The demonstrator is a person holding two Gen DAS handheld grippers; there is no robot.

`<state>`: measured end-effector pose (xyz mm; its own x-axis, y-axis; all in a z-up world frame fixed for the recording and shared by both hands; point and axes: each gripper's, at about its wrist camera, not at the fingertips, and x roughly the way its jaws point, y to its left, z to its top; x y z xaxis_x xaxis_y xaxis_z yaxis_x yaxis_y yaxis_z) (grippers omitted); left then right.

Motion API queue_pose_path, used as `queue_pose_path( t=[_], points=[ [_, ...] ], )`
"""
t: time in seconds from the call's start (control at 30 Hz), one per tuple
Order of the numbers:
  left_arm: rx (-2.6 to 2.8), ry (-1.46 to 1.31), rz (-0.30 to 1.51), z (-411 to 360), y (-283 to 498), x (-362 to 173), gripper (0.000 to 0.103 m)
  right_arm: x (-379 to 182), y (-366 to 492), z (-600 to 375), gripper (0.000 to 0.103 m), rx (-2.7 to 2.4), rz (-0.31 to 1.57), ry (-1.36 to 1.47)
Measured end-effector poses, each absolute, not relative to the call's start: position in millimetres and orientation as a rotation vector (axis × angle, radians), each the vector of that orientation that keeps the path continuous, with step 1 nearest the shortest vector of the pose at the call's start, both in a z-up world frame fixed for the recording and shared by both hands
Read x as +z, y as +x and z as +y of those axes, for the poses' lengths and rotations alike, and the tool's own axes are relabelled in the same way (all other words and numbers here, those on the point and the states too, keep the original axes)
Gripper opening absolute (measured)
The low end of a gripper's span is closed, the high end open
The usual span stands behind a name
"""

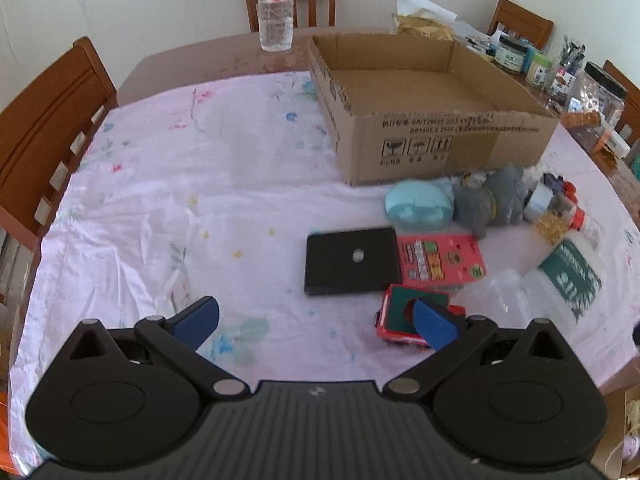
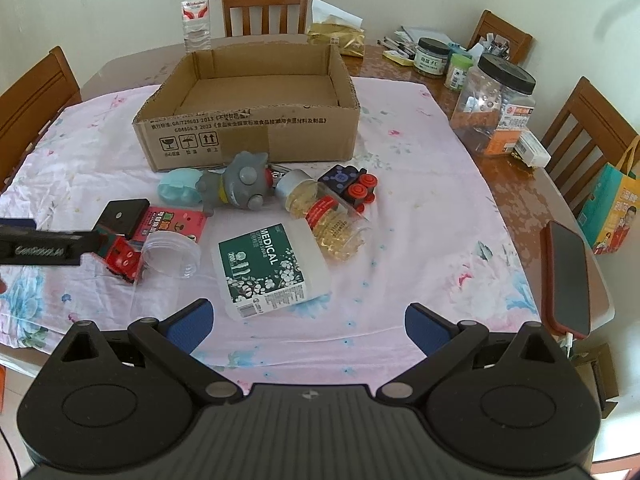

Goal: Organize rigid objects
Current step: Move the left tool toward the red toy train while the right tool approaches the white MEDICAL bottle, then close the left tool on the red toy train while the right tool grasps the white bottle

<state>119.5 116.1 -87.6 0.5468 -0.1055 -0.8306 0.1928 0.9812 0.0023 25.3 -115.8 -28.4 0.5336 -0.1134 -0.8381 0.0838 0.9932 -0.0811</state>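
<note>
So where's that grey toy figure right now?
The grey toy figure lies on the tablecloth just in front of the cardboard box, between the pale blue case and the capsule bottle.

Red toy truck (image 1: 404, 326) half behind blue fingertip (image 1: 432, 326), clear jar (image 1: 496, 292) blurred — carton print (image 1: 440, 120) unreadable

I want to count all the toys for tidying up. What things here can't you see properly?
- Red toy vehicle: the left gripper's finger covers part of it in the left wrist view, and the gripper's body partly hides it in the right wrist view.
- Clear round container: blurred in the left wrist view.
- Small toys behind the grey figure: partly hidden.
- Cardboard box: its near wall hides part of the floor.
</note>
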Motion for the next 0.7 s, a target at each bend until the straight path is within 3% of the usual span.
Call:
queue_pose_path(
  t=[0.4, 0.7],
  points=[
    [-0.227, 0.121, 1.047, 138.6, 74.2, -93.7, 0.102, -41.6, 67.4, -105.7, 0.103, -0.047, 0.967, -0.082],
    [-0.263, 0.067, 1.017, 147.3, 70.8, -87.8, 0.102, -79.2, 74.5, -97.5, 0.103, 0.019, 1.07, -0.209]
  ],
)
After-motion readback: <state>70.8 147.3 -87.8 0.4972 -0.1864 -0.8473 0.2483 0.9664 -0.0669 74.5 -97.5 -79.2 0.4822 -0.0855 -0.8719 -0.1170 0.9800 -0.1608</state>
